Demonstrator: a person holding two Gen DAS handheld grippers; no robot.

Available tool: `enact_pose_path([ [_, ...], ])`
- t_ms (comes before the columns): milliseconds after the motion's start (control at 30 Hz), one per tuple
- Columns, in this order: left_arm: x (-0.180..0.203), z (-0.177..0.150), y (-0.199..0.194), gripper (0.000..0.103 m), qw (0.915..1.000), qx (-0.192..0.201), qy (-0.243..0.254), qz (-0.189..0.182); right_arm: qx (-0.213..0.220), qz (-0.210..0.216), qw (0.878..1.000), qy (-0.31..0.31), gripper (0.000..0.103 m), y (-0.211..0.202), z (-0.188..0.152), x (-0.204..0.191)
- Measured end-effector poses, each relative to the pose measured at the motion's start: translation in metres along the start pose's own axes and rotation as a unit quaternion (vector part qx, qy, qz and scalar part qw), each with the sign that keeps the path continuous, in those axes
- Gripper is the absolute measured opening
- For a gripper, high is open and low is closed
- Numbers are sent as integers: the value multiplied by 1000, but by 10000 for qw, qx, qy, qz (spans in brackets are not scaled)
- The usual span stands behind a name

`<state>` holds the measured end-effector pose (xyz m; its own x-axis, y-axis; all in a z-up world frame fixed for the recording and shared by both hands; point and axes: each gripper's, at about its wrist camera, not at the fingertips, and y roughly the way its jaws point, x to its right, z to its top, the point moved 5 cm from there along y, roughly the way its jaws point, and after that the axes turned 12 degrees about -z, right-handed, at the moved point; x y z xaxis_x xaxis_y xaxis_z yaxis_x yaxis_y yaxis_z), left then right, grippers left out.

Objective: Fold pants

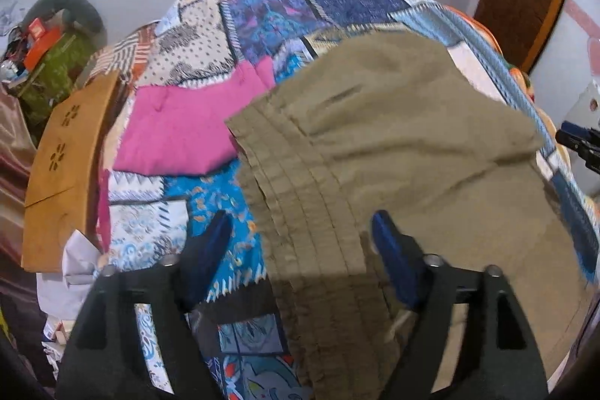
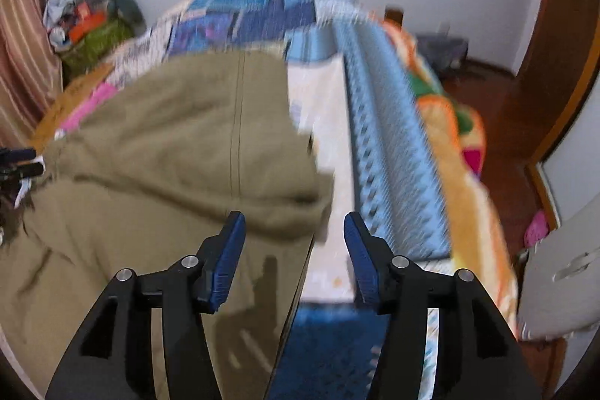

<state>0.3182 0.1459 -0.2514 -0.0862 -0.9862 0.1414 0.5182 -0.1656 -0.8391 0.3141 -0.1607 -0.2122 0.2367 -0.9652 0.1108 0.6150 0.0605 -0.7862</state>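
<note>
Pants [image 1: 393, 137] doubled over on quilt [image 1: 225, 25], fold laid; left gripper [image 1: 300, 231] wide, right gripper [image 2: 294, 231] part-open, both holding nothing, clear of cloth

Even, diffuse indoor light is recorded in both views, without glare. A soft shadow is cast on the pants [image 1: 393, 145] beneath the jaws. Marked motion blur is noted in the right view (bedspread [image 2: 390, 137] streaked); fisheye bending and dark corners are observed.
</note>
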Motion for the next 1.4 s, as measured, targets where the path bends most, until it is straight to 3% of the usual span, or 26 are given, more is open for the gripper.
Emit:
enact_pose_path([
  [67,-5,10,3,90,9999,72,-122,40,42,3,10000,34,51,3,11,1],
  [200,-14,20,25,90,9993,-157,-351,20,-64,17,9999,96,51,20,21,-2],
  [467,-18,9,68,91,9956,-561,-671,-347,-732,472,9962,86,51,81,13,-12],
  [600,-16,7,72,91,9955,-475,-715,-394,-777,744,9938,273,35,85,5,-16],
  [667,-13,8,70,90,9966,-432,-616,-322,-729,656,9949,216,24,82,3,-18],
  [733,-11,10,67,85,9984,-338,-437,-108,-676,574,9960,132,21,79,3,-22],
  [800,-7,12,63,71,9994,-241,-196,135,-585,414,9974,20,15,78,4,-25],
  [867,-10,14,60,70,9982,-155,-83,570,-498,257,9984,-111,13,77,5,-29],
  [900,-13,14,60,70,9981,-148,-82,594,-455,141,9987,-196,12,77,4,-31],
  [1033,-25,11,61,71,9985,-172,-334,395,-440,-83,9985,-319,11,81,5,-35],
  [1167,-21,11,61,73,9984,-163,-95,540,-659,12,9976,-200,11,82,7,-28],
  [1400,-24,7,38,74,9991,-382,-185,-34,-790,70,9964,-308,18,66,7,-26],
])
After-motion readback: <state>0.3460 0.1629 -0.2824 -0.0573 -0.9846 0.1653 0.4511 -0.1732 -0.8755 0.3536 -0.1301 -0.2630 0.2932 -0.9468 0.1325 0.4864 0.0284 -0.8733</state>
